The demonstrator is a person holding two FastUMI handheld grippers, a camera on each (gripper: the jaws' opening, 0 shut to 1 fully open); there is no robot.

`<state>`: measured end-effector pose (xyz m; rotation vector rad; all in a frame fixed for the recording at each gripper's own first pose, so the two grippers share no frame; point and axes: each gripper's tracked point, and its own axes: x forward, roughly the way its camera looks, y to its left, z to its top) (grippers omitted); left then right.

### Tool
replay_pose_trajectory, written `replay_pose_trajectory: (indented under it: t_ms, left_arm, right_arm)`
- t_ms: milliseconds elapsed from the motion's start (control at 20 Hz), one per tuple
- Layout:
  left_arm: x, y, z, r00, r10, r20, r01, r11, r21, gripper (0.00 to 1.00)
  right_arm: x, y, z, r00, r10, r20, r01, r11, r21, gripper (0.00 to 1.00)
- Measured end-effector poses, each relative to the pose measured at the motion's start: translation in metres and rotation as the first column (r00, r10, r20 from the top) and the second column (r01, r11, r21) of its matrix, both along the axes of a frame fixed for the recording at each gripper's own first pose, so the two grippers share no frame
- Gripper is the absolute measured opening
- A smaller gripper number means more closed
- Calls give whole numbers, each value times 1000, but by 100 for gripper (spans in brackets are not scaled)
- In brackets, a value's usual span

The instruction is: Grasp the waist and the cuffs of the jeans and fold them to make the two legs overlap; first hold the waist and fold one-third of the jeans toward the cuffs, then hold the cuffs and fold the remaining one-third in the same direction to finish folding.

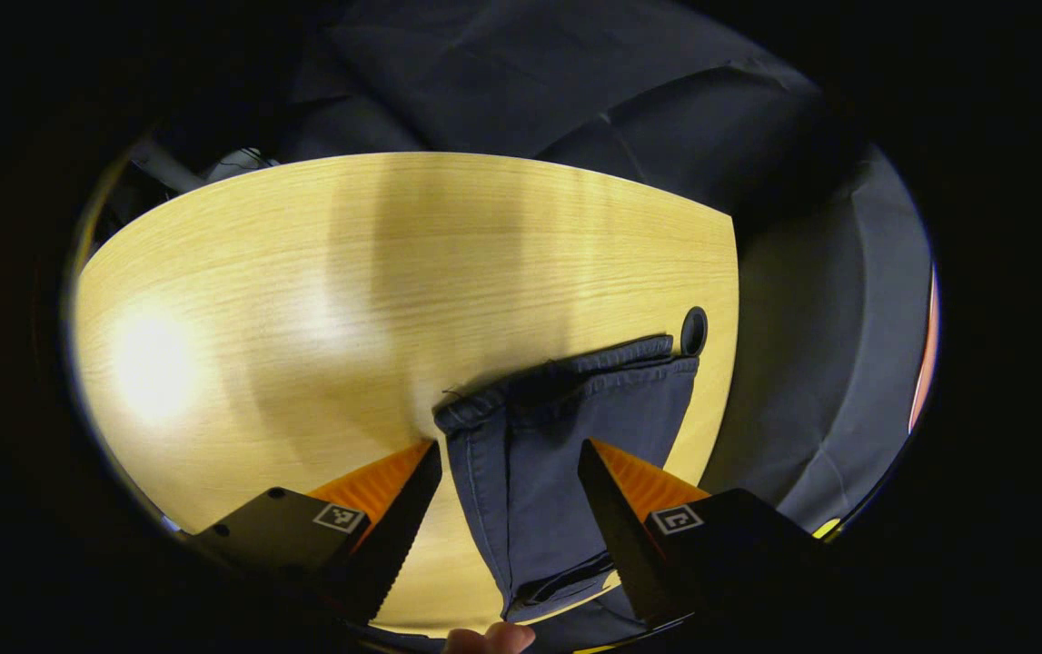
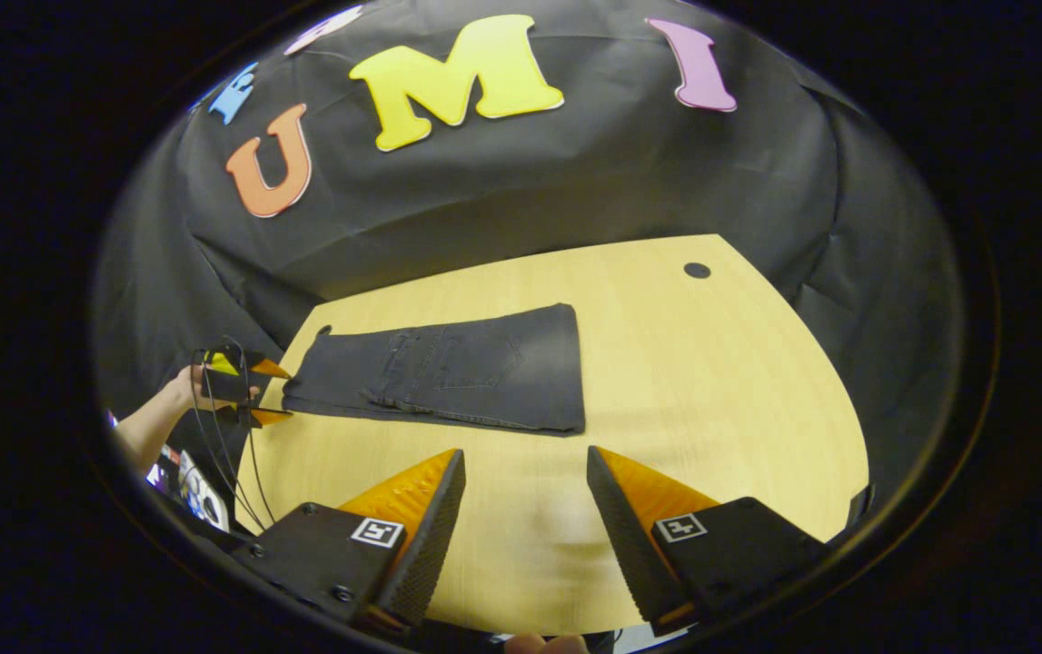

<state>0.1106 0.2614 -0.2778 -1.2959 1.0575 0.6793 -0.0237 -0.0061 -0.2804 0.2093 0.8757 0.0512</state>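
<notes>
Jeans (image 2: 448, 372) lie flat on the table (image 2: 711, 391), legs already overlapped, and the waist third looks folded over: pockets face up on the upper layer, with a fold edge at the right end. So the step in hand is likely the cuff fold.

Left claw (image 1: 507, 472) is wide open, straddling the narrow cuff end (image 1: 566, 381) near the table edge, holding nothing. Seen from the right gripper view, it sits just beside that end of the jeans.

Right claw (image 2: 521, 481) is also wide open and empty, hovering over bare table, well apart from the jeans.

Next move calls for closing the left claw on both cuff layers, the right claw reaching the other cuff corner, then carrying the cuffs over the folded part.
</notes>
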Motion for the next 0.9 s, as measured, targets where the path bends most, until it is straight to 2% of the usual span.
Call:
replay_pose_trajectory:
  t_ms: [200, 250, 300, 400, 500, 550, 700, 850, 900]
  left_arm:
    - [1, -2, -5, 997, -19, -72, 19, 1000, 6, 99]
    - [4, -7, -6, 997, -26, -78, 25, 1000, -13, 88]
    - [1, -6, -6, 993, -40, -110, 39, 999, -12, 99]
    - [-2, -6, -15, 982, -81, -173, 81, 997, -5, 100]
    - [-9, -4, -19, 971, -89, -223, 88, 996, -15, 93]
    - [-17, -2, -20, 963, -77, -257, 76, 997, -12, 85]
    - [-16, 0, -19, 972, -9, -236, 1, 999, -33, 47]
    - [-6, -4, -20, 989, 45, -141, -59, 994, -96, 30]
    - [-3, -5, -19, 993, 48, -105, -60, 992, -114, 20]
  right_arm:
    - [-2, -9, -1, 1000, -15, -13, 15, 1000, 10, 85]
    - [-1, -10, -2, 999, -26, -20, 27, 999, 24, 85]
    - [0, -12, -4, 999, -37, -28, 38, 999, 36, 85]
    - [2, -13, -10, 998, -50, -39, 52, 997, 56, 85]
    - [1, -14, -16, 997, -58, -55, 62, 996, 69, 85]
    - [0, -13, -17, 996, -64, -62, 69, 994, 84, 85]
    - [-1, -13, -18, 995, -76, -65, 83, 991, 109, 85]
    - [-3, -15, -19, 992, -98, -75, 108, 985, 134, 85]
    - [-6, -18, -21, 991, -105, -78, 114, 984, 135, 85]
